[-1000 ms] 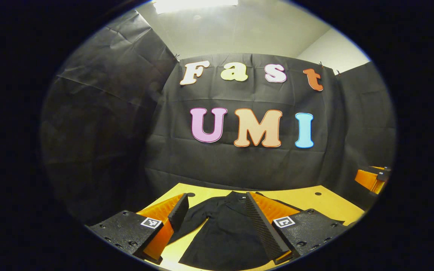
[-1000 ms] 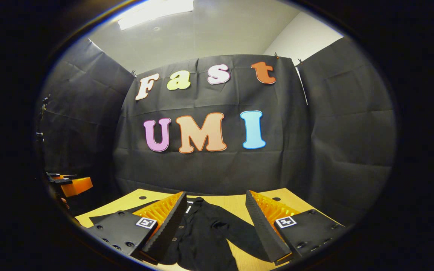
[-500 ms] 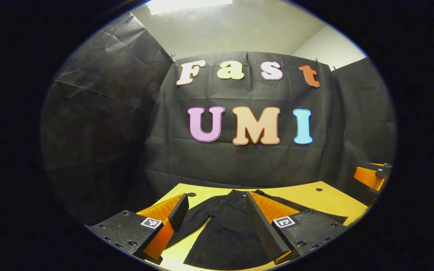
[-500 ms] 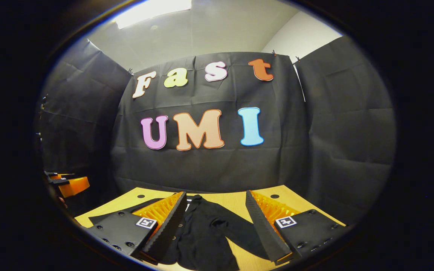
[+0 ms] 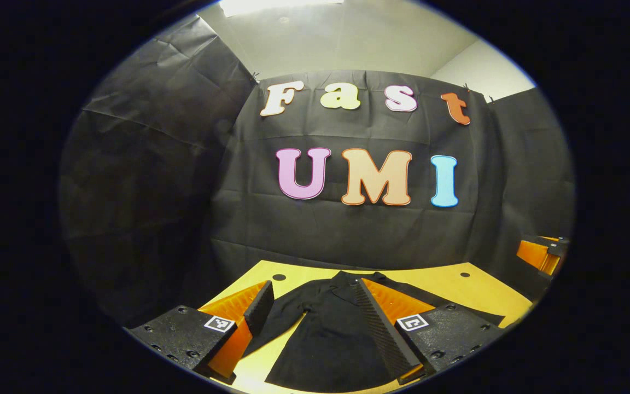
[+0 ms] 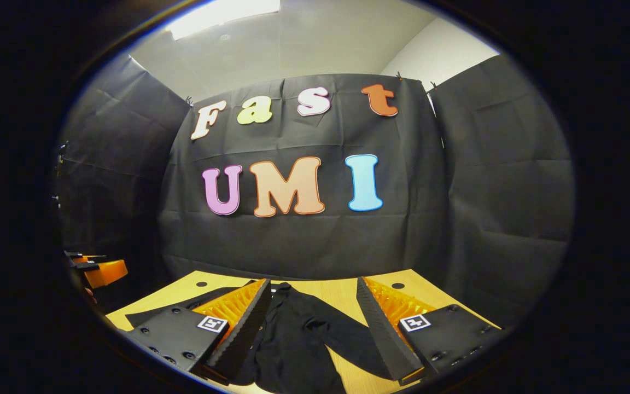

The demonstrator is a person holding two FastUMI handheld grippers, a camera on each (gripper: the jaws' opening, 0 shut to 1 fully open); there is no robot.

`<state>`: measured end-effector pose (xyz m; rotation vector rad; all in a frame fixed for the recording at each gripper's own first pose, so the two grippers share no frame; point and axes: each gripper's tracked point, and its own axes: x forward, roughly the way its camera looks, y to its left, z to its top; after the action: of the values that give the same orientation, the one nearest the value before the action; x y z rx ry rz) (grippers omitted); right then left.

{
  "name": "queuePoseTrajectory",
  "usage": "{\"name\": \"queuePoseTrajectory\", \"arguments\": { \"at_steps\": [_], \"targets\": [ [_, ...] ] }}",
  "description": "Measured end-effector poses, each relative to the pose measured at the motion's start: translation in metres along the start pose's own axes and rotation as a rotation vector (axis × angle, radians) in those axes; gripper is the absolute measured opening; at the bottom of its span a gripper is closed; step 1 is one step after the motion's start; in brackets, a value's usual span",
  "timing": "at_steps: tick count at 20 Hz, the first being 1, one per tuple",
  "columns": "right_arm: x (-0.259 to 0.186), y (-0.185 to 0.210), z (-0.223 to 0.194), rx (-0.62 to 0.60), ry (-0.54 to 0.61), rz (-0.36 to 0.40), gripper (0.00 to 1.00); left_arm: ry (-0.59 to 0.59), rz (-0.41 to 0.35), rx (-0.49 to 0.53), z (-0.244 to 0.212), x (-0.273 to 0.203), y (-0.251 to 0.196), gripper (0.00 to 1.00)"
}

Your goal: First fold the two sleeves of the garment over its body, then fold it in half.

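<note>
Black buttoned cloth garment (image 5: 328, 334) flat on yellow wooden tabletop (image 5: 457, 287), sleeves unfolded. Left gripper (image 5: 309, 314) and right gripper (image 6: 312, 320) hover, jaws spread, empty. Next: pinch a sleeve.

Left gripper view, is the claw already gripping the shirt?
No, the left claw is open above the black shirt, which lies flat on the table.

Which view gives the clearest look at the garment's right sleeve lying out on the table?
The right gripper view: the right sleeve runs diagonally between the open right gripper fingers, on the table. In the left gripper view, the left gripper finger hides most of it; a strip shows.
</note>
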<state>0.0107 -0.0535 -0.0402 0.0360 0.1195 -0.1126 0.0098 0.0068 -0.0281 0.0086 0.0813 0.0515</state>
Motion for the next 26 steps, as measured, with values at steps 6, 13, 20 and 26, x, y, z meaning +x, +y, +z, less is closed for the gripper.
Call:
{"name": "queuePoseTrajectory", "arguments": {
  "at_steps": [6, 13, 20, 26],
  "targets": [
    [0.020, -0.023, -0.014, -0.002, 0.054, -0.032, 0.98, 0.025, 0.032, 0.012, -0.009, 0.001, 0.012, 0.92],
    [0.064, -0.079, -0.060, 0.025, 0.174, -0.110, 0.98, 0.057, 0.055, 0.049, -0.018, -0.001, 0.020, 0.92],
    [0.092, -0.139, -0.153, 0.118, 0.392, -0.204, 0.98, 0.090, 0.067, 0.061, -0.033, -0.005, 0.021, 0.92],
    [0.084, -0.171, -0.230, 0.093, 0.561, -0.250, 0.99, 0.139, 0.083, 0.064, -0.051, -0.010, 0.025, 0.92]
  ]
}}
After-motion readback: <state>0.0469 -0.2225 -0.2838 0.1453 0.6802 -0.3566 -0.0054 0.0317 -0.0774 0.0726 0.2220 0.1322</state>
